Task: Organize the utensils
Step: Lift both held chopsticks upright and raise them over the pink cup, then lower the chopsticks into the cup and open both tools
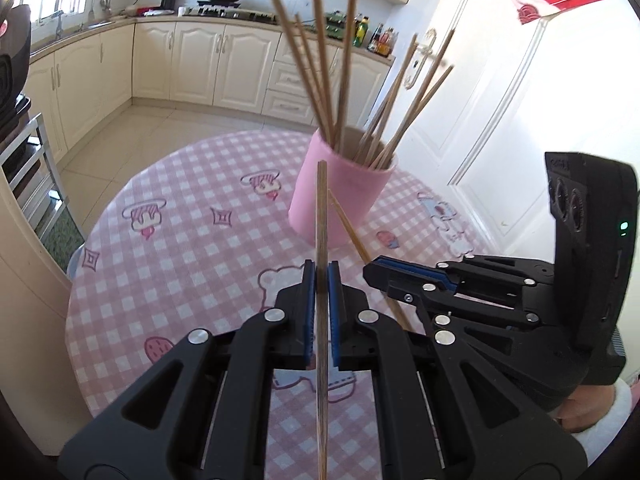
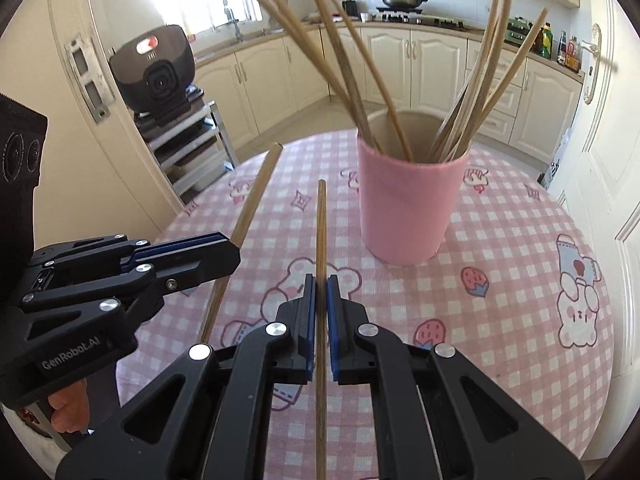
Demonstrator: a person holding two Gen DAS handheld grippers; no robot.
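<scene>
My left gripper (image 1: 321, 280) clamps one wooden chopstick (image 1: 321, 216), my right gripper (image 2: 320, 292) another (image 2: 321, 232). The pink holder (image 2: 408, 208), at one o'clock on the checked tablecloth (image 2: 520, 240), already bristles with chopsticks; I judge these two remain.

Left gripper (image 1: 321, 276): clamped on one wooden chopstick (image 1: 321, 216), upright between blue pads.
Right gripper (image 1: 370, 270): at right, pinching a second chopstick (image 1: 347, 222), slanted.
Pink cup (image 1: 340, 192): on checked tablecloth (image 1: 180, 248), filled with chopsticks (image 1: 344, 80).
Background: cream kitchen cabinets (image 1: 224, 64).
</scene>
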